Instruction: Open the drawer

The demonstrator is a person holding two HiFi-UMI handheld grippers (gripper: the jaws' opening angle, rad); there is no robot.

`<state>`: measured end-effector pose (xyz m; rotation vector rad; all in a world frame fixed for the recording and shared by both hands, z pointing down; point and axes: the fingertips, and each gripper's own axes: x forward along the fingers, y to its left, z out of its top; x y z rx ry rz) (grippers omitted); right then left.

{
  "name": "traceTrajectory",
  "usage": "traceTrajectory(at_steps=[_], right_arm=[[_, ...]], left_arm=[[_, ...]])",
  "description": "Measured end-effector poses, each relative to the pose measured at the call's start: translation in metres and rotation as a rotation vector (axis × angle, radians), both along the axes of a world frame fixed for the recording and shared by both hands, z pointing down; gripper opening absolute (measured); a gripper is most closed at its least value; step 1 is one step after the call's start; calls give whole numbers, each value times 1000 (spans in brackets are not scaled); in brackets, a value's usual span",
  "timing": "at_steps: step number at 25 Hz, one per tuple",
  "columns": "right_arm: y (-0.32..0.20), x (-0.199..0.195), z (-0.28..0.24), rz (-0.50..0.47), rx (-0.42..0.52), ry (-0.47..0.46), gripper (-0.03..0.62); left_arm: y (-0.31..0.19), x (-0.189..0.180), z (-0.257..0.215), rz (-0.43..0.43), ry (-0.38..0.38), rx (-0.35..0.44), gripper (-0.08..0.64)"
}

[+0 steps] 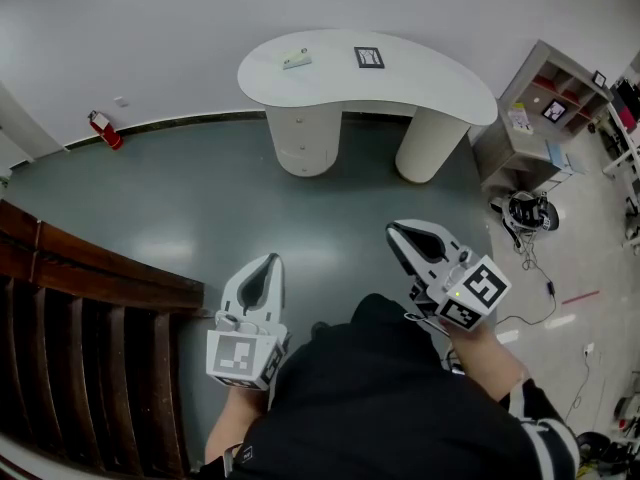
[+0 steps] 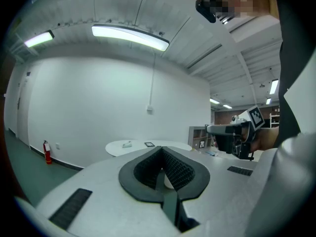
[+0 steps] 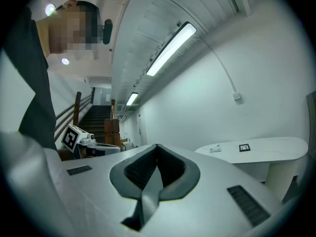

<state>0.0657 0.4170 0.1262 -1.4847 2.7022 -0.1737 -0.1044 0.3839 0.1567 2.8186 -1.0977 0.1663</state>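
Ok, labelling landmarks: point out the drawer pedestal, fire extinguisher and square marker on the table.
drawer pedestal (image 1: 303,146), head view, curved front.
fire extinguisher (image 1: 106,132), head view, red body.
square marker (image 1: 369,57), head view, its middle.

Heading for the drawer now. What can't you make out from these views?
Drawer handles on the pedestal: head view, too small to tell.
Same pedestal, left gripper view: mostly hidden behind the left gripper and its own body.
Small object on the table: too small to identify in any view.
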Motion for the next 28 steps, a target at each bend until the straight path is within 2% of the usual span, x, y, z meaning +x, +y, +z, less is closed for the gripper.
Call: traceTrajectory(at_steps=[6, 11, 16, 20, 28], right_arm=[[-24, -5, 11, -43, -31, -24, 12], [-65, 3, 21, -84, -48, -50, 12], [-124, 26, 29, -125, -61, -93, 12], [-170, 44, 34, -167, -71, -88, 12], [-239, 114, 43, -164, -100, -73, 12]], left_arm=[[-20, 3, 15, -6, -12, -28, 11], [-56, 13, 19, -33, -28, -34, 11], [-111, 35, 15, -83, -37, -44, 11], [-160, 57, 12, -120, -35, -52, 11], [-238, 122, 27, -129, -31, -87, 11]])
